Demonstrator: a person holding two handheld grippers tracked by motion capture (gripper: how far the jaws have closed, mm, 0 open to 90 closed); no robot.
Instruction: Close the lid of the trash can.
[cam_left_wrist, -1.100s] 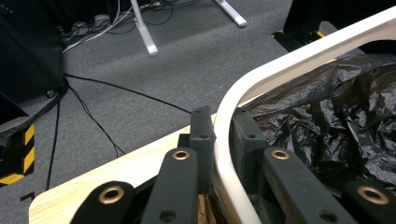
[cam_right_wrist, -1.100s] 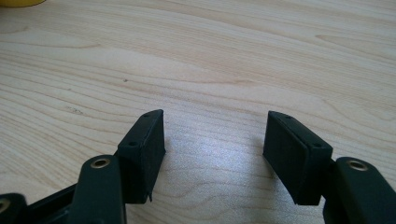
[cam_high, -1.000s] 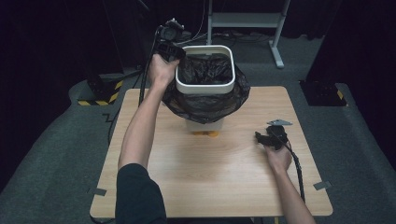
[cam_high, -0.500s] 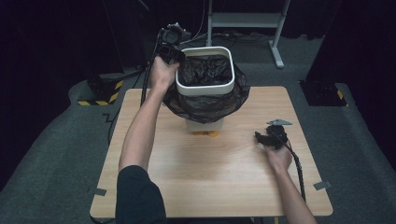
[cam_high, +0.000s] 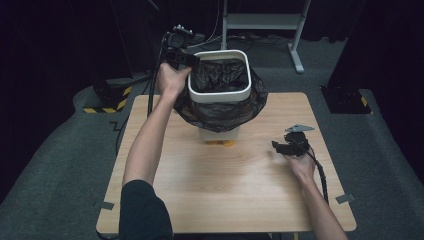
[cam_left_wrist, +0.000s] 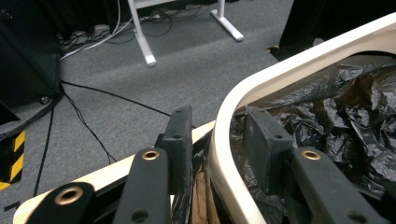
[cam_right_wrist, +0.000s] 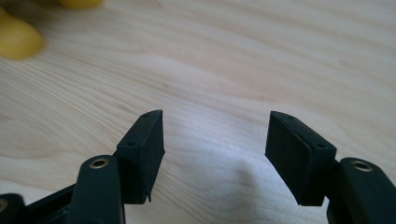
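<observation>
- Left gripper (cam_high: 192, 60) is sitting at the near-left corner of the bin (cam_high: 220, 95), up at rim height, with the person's left arm (cam_high: 150, 135) stretching across the table (cam_high: 225, 200) to get there.
- In the left gripper view its jaws are straddling the white rim (cam_left_wrist: 224, 154): one pad is hanging just outside the bin wall, the other is just inside, against the bag (cam_left_wrist: 355, 112).
- Those jaws have just been opening up. There's a visible gap between the outer pad and the rim now, so it's sitting loose around the rim and bag edge, not pinching.
- The bag is lining the bin, crumpled down inside it, and its top is folding out over the rim and draping around the outside like a skirt (cam_high: 220, 112).
- The bin is standing upright at the far middle of the table, with something yellow (cam_high: 220, 143) peeking out at its base on the side facing the person.
- Right gripper (cam_high: 280, 147) is resting low over the table well off to the right of the bin, nearer the person, with its cable (cam_high: 320, 175) trailing back along the forearm.
- In the right gripper view its jaws are standing wide apart with nothing between them, just bare wood (cam_right_wrist: 224, 70) ahead, and a blurry yellow thing (cam_right_wrist: 18, 37) far off to its upper left.
</observation>
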